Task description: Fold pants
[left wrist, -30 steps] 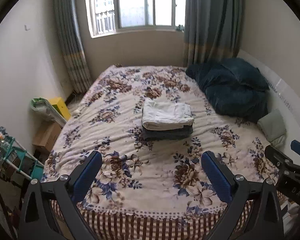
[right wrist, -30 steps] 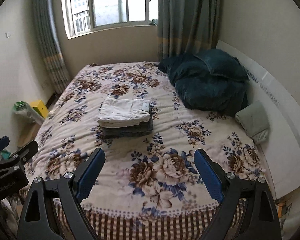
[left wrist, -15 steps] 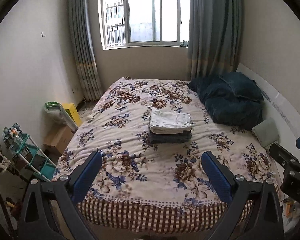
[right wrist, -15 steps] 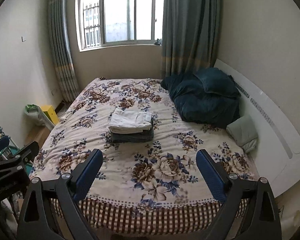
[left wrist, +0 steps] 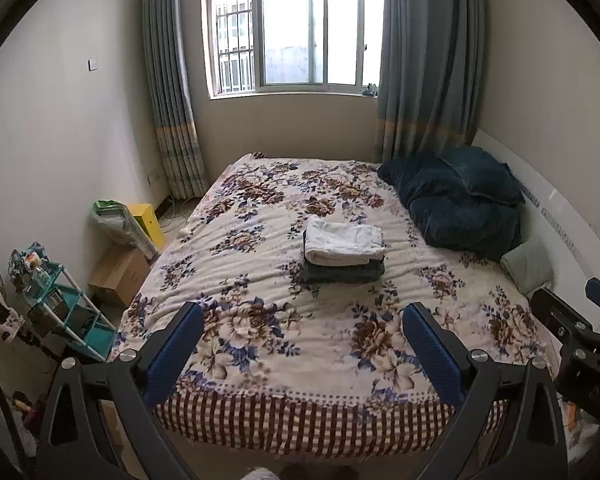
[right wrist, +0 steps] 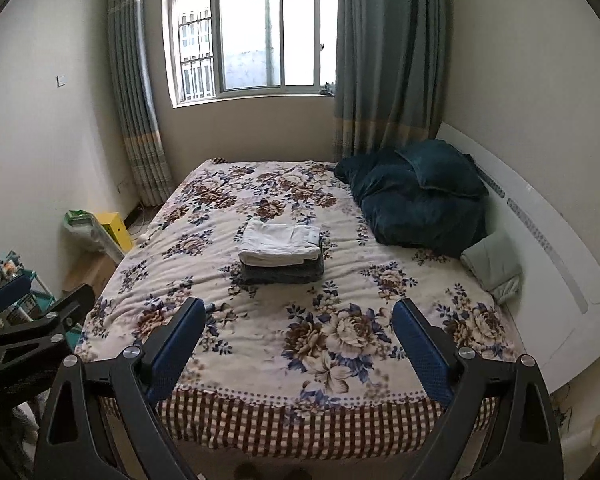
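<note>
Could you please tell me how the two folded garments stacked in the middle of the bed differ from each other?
The folded white pants lie on top, while the folded dark grey garment lies underneath, against the floral bedspread. The white one is pale and shows most of its upper face; the dark grey one shows mainly its front edge. Both are neatly folded, lie flat and are roughly aligned in one stack.

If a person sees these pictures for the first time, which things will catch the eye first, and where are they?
The eye goes first to the floral bedspread that covers the whole bed, and to the neat stack of folded clothes at its middle, white piece on a dark one. Next comes the dark blue bedding heaped at the right by the headboard, under the bright window. In front, the left gripper and right gripper stand open and empty.
</note>
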A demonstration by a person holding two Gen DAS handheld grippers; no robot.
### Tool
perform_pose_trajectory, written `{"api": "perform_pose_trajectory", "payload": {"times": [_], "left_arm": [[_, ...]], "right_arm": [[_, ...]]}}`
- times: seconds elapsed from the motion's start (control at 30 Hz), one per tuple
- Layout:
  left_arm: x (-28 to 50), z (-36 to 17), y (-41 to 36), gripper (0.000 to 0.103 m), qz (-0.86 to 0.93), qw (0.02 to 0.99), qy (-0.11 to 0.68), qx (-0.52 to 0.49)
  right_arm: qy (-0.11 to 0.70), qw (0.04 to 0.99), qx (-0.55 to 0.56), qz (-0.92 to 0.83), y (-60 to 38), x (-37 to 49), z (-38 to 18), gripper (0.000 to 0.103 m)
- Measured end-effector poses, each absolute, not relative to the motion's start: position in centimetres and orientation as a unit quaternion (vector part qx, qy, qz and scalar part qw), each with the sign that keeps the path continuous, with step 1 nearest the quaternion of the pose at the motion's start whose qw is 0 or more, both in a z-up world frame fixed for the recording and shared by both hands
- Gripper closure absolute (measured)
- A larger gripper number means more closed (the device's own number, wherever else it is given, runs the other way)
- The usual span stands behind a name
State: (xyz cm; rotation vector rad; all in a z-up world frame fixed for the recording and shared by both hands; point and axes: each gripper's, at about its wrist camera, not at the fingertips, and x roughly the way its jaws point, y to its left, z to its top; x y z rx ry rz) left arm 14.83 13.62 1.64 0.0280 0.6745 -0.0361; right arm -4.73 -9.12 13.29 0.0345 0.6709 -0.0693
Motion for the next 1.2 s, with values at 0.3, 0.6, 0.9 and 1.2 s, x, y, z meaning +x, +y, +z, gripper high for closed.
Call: {"api": "perform_pose_trajectory", "payload": {"times": [0.3, 0.6, 0.9, 1.2], "left_arm": [[19.7, 0.4, 13.2, 0.0, -0.003, 0.946, 0.323, 0.024], [24.6, -1.9, 11.4, 0.0, 0.002, 0.939, 0.342, 0.04], [27.4, -2.9, 10.5, 0.0, 0.011, 0.935, 0.352, 0.047], [28.3, -2.7, 10.4, 0.0, 0.018, 0.935, 0.35, 0.049]], "right_arm": [[0.314, 0.946, 0.02, -0.08, -10.3, 0.7, 12.5, 0.006], [0.332, 0.936, 0.023, -0.118, -12.5, 6.9, 9.7, 0.006], [0.342, 0.932, 0.008, -0.121, -13.1, 11.2, 8.0, 0.006], [0.347, 0.932, 0.004, -0.109, -12.5, 12.8, 7.0, 0.005]]}}
